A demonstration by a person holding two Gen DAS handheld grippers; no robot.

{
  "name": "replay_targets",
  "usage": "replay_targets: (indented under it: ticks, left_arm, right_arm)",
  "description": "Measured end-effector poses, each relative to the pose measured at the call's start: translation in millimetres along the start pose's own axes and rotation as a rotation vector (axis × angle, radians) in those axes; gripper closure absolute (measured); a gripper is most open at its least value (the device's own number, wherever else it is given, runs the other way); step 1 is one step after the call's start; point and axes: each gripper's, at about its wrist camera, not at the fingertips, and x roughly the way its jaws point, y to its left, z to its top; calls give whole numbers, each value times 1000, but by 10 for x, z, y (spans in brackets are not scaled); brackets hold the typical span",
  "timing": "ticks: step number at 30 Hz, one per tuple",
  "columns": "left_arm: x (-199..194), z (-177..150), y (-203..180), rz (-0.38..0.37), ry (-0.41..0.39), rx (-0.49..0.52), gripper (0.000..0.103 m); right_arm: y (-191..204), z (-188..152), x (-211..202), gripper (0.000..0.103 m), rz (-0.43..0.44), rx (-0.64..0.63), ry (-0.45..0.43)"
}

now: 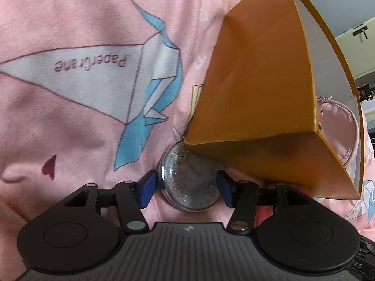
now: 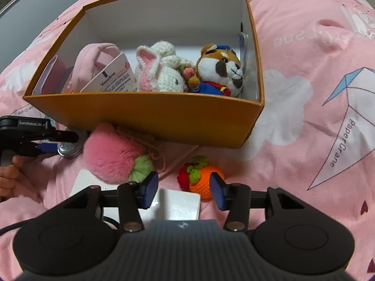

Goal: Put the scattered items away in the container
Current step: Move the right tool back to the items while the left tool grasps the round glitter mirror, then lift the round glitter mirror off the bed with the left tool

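An orange cardboard box sits on the pink bedspread; in the left wrist view its corner fills the right side. It holds a crochet rabbit, a plush dog, a pink pouch and a Vaseline card. My left gripper is shut on a round clear glittery tin at the box's corner; it also shows in the right wrist view. My right gripper is open above an orange crochet fruit. A fluffy pink pompom lies in front of the box.
A white flat card lies under my right gripper. The pink bedspread has paper-crane prints. A person's fingers hold the left gripper at the left edge. Room furniture shows past the box.
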Motion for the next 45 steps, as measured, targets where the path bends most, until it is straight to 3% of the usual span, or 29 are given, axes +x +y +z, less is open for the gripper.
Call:
replay_targets:
  ticks: [7,12,13,14,18,22,25,29,42,45]
  left_arm:
    - [-164,-40,166,-39,-18,-94,67]
    - [-353,-81,271,-57,-19,-159,81]
    - [-405,-96,255,-31,-28,-139,96]
    - [-459,-112,224,-6,-39,-104,103]
    - [-585,-188,130,-15,-32,-44,103]
    - [-554,-31,194,-28,16,-112,100]
    - [-509,-21,322,-54,26,-205,74]
    - [-443,-22,360,-51,26,-240,61]
    - [-158,-176,260,-99,38,-253,55]
    - [-121,-189,147,-101,18,-252,61]
  right_arm:
    - [23,38,-37,51,-14,-14,-1]
    - [61,10,-81,52,29,-41,-1]
    - [70,1,-91,52,49,-51,3]
    - [86,-4,-103,52,73,-70,10]
    - [222,-15,-114,52,111,-208,46]
    - [322,-19,-109,52,92,-302,54]
    - [338,-15,-110,52,91,-317,43]
    - [346,-22,-92,52,83,-330,32]
    - [234,-70,-53,52,58,-268,32]
    - [220,-90,-53,52,59,-255,29]
